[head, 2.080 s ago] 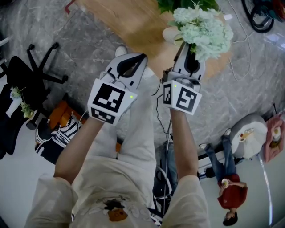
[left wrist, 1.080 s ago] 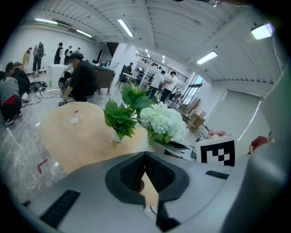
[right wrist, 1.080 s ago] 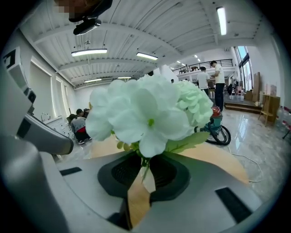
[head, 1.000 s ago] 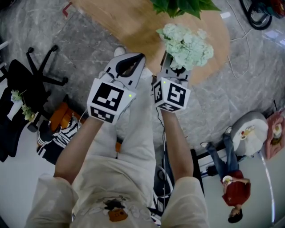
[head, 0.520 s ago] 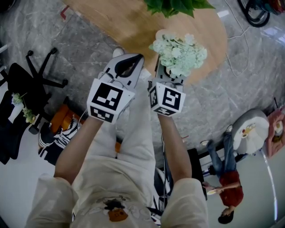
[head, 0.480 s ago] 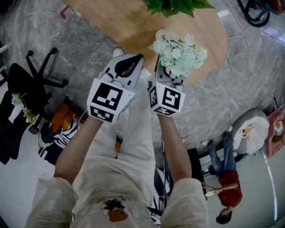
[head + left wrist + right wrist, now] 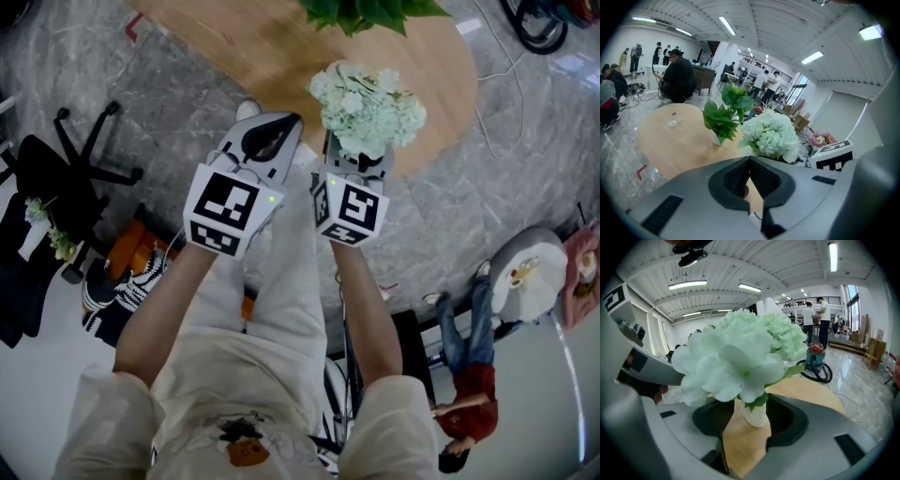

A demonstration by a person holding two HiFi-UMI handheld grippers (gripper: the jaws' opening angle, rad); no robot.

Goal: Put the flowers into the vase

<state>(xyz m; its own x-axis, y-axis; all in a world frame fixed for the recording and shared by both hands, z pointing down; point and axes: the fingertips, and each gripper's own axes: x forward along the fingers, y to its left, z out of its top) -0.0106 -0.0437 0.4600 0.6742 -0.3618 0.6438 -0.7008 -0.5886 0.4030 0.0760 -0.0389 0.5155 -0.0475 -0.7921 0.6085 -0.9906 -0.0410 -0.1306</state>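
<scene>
Pale green-white flowers sit in the small white vase on the wooden table, between the jaws of my right gripper, which have just been opening and stand clear of it, while my left gripper hangs beside, clenched on nothing

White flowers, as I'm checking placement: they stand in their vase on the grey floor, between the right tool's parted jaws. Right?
Not the floor: the right gripper view shows the white flowers in their vase on the wooden table. They do stand between the parted jaws of the right tool, which have just been opening.
</scene>
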